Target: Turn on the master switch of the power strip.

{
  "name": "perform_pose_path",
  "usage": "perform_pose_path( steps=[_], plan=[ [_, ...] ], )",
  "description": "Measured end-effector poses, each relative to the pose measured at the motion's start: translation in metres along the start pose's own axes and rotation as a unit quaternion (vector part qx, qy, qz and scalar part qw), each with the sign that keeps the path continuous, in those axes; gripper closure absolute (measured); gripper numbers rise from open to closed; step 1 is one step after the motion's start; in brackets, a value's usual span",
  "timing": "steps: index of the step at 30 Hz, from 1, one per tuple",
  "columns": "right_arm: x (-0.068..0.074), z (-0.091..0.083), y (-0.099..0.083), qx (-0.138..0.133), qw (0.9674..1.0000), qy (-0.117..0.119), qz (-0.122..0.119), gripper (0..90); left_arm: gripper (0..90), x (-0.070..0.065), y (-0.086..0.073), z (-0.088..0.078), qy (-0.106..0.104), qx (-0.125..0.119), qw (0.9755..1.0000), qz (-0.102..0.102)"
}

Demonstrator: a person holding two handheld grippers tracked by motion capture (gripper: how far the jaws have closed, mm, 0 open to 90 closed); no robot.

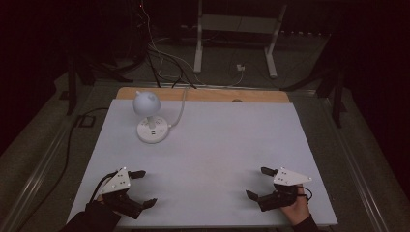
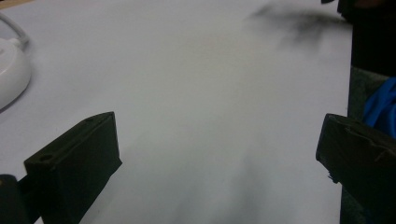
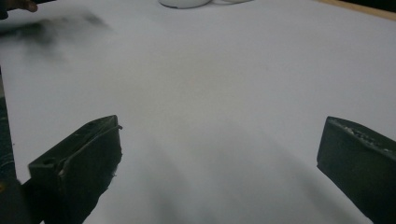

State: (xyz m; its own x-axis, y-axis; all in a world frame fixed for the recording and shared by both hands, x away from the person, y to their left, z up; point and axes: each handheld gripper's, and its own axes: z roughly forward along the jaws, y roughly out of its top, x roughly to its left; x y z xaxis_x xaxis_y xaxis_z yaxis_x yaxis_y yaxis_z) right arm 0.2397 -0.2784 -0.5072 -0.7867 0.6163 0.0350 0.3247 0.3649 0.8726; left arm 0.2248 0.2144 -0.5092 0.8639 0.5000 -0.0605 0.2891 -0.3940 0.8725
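Both hands sit low at the near edge of the counter (image 1: 208, 145), one at each corner, forearms coming in from the bottom. The left tongs (image 1: 144, 187) are splayed wide with nothing between the jaws, angled inward toward the middle, grey plate on top. The right tongs (image 1: 257, 182) mirror that: jaws spread apart, gripping nothing, pointing inward and to the left, with the hand (image 1: 296, 209) wrapped around the back end right by the near edge. In the left gripper view the two black jaws stand far apart over bare white surface, and it's the same story in the right gripper view. The only thing on the white sheet is a small white lamp (image 1: 150, 116), round head on a round base, sitting at the far left, well away from both tongs, with its cable (image 1: 180, 112) running off toward the far wooden edge (image 1: 203, 94). Everything between the tongs and across the middle and right side is open white surface.
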Motion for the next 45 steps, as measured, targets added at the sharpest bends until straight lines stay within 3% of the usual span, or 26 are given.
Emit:
perform_pose_path(
  steps=[9, 12, 23, 34, 45],
  plan=[
    [0.003, 0.001, 0.001, 0.000, 0.9999, -0.006, -0.013, 0.0, 0.2, -0.002, 0.000, 0.001, 0.001, 0.004, 1.0000, 0.007],
    [0.003, 0.001, 0.001, 0.005, 0.9999, 0.001, -0.011, 0.0, 0.2, -0.002, 0.000, 0.002, 0.003, 0.006, 0.9999, 0.012],
    [0.004, 0.001, 0.003, 0.006, 0.9999, 0.004, -0.013, 0.0, 0.2, -0.005, 0.000, 0.006, -0.013, 0.022, 0.9996, 0.016],
    [0.004, 0.001, 0.005, 0.000, 0.9999, 0.004, -0.011, 0.0, 0.9, -0.009, 0.005, 0.007, -0.042, 0.018, 0.9986, 0.026],
    [0.006, 0.002, 0.007, -0.002, 0.9999, 0.006, -0.016, 0.0, 0.3, -0.014, 0.013, 0.009, -0.050, 0.029, 0.9977, 0.035]
  ],
)
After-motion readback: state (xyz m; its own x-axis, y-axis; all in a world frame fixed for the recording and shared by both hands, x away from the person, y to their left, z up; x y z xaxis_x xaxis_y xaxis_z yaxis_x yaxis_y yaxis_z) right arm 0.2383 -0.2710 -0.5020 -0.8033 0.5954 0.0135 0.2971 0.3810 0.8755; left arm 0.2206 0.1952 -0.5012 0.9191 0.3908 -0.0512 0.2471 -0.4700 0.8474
